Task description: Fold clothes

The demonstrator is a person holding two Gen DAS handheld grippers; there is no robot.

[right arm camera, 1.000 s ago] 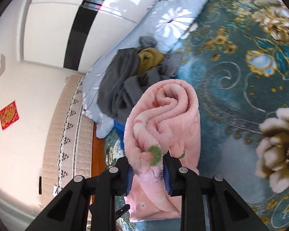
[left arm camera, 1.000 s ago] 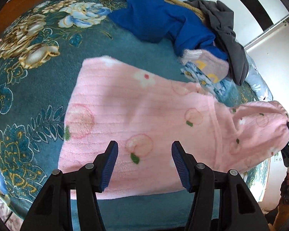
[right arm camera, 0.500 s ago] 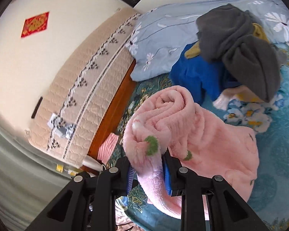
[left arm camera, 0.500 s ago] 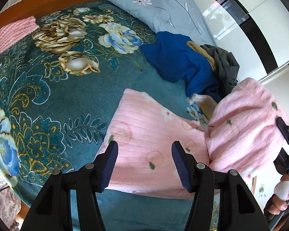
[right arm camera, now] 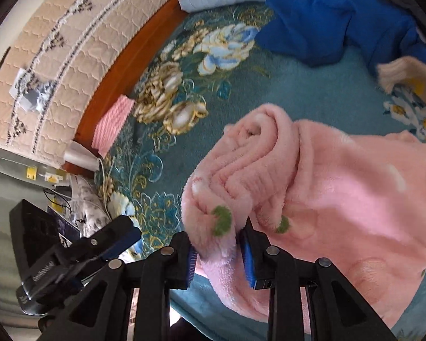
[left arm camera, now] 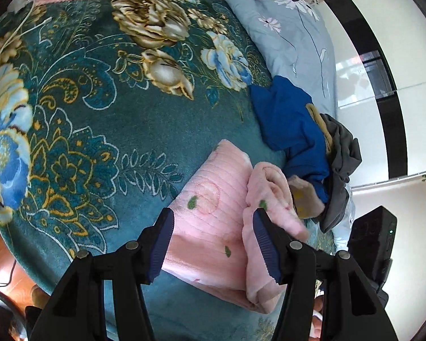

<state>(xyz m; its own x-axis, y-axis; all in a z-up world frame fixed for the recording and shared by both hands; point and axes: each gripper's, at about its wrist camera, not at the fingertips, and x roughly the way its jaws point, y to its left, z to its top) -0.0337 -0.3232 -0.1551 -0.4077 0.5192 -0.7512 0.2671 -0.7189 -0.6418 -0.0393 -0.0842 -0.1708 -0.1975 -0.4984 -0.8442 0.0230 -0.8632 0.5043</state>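
Observation:
A fluffy pink garment point(left arm camera: 213, 227) with peach and green-leaf prints lies on the teal floral bedspread point(left arm camera: 99, 99). My right gripper point(right arm camera: 220, 258) is shut on a bunched fold of the pink garment point(right arm camera: 312, 193), carried over its flat part. In the left wrist view that raised fold point(left arm camera: 269, 199) hangs just past the right finger. My left gripper point(left arm camera: 213, 244) is open above the garment's near edge, with nothing pinched. The left gripper point(right arm camera: 122, 241) also shows at lower left of the right wrist view.
A pile of clothes lies at the far side: a blue garment point(left arm camera: 292, 125), a grey one point(left arm camera: 340, 164) and a yellow-cream piece point(left arm camera: 306, 199). A light blue pillow point(left arm camera: 292, 37) leans at the padded headboard point(right arm camera: 42, 56). A pink knit cloth point(right arm camera: 110, 125) and a white cable point(left arm camera: 14, 34) lie near the bed's edge.
My right gripper has carried the pink fold further across, over the flat half of the garment. The left gripper has drawn back and swung, showing more of the bedspread.

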